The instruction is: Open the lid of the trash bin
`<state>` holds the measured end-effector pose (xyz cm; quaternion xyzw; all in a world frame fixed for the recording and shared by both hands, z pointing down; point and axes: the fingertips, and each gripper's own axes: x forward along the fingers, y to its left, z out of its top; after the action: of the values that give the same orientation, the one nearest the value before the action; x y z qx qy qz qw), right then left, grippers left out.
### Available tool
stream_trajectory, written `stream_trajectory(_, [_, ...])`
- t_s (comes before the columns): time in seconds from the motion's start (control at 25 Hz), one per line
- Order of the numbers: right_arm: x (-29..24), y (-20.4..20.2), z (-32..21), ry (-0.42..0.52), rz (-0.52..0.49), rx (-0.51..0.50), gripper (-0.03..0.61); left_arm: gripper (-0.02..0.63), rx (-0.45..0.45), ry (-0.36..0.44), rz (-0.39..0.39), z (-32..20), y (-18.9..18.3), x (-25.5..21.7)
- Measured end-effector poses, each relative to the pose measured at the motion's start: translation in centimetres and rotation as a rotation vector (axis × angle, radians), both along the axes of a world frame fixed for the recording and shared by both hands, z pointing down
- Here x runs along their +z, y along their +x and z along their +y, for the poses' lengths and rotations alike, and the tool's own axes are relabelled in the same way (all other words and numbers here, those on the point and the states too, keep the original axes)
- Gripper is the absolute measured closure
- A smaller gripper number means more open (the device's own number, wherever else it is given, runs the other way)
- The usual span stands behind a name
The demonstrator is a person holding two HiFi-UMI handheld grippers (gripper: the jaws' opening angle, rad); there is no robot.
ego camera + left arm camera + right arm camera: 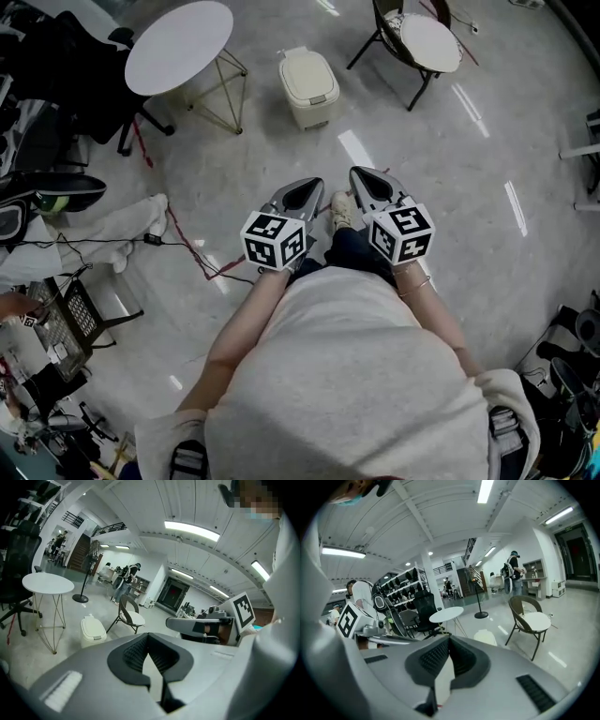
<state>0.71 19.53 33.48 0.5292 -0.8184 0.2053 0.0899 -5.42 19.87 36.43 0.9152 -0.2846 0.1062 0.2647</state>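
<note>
The head camera looked steeply down over the person's grey-shirted torso (pixel 347 375), close above the left tongs (pixel 309 186) and right tongs (pixel 364 178). Each tongs camera rode just behind its own jaws and faced forward, low across the glossy grey floor (pixel 450 187), catching the other tongs at its inner edge. All three views shared what stood well ahead of the tongs: the cream plastic trash bin (pixel 309 86), the round white tabletop (pixel 178 45) and the brown chair with a white seat (pixel 424 42).

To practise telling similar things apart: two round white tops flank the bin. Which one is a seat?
The chair right of the bin: it has a dark frame with a backrest. The table on the left stands on thin wire legs.
</note>
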Motion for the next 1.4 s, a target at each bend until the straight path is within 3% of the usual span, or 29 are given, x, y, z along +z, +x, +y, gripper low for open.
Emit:
stream_trajectory(0.4, [-1.8,6.4,-14.0,0.012,0.024,-0.126,0.571,0.609,-0.098,0.000,0.019,-13.7,6.8,-1.1])
stream_trajectory(0.68, [0.0,8.3,-18.6,-0.062,0.011,-0.146,0.571,0.609,-0.146,-0.059,-0.027,-18.4,7.4,0.1])
stream_trajectory(1.4, [6.8,6.6,-25.3,-0.249,0.008,-0.101,0.571,0.608,-0.018,-0.167,-0.141,-26.2,7.1,6.1])
